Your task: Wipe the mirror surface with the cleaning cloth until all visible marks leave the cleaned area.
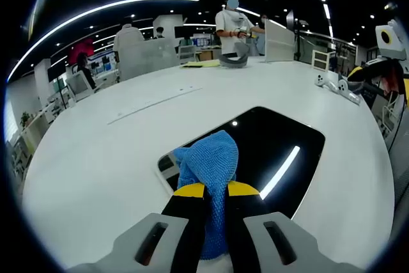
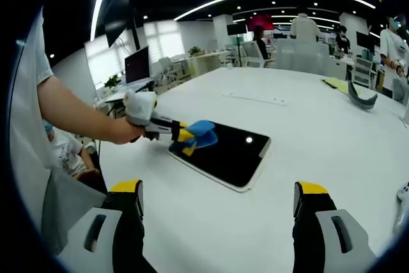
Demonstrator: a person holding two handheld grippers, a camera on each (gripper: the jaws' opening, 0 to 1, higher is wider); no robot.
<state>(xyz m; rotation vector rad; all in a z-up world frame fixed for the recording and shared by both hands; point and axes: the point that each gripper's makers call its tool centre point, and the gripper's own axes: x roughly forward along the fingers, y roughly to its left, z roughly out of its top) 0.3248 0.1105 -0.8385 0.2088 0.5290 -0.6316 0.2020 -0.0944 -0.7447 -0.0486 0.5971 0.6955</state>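
**Inspector:** Position of the task items?

**Assessor:** The mirror (image 1: 268,151) lies flat on the white table (image 1: 115,158), lower centre of the left gripper view; in the right gripper view it sits centre frame (image 2: 230,155). The cleaning cloth (image 1: 211,164) is bunched at the mirror's near corner, lower centre.

**Inspector:** Gripper condition?

**Assessor:** The left gripper (image 1: 216,190) has its jaws pressed together, pinching the cloth. The right gripper (image 2: 217,199) stands spread wide, holding nothing, at the bottom of its own view, well apart from the mirror.

**Inspector:** Handling assessment?

**Assessor:** Judged only: the cloth is soft, light and limp, so it folds over the jaws; held by a gathered wad as it is, it should stay put under rubbing. The mirror looks rigid, glossy and likely fragile, apt to slide on the smooth table. Steadying it at a rim edge, not the face, seems prudent. I can make out no marks on the glass, only ceiling-light reflections.
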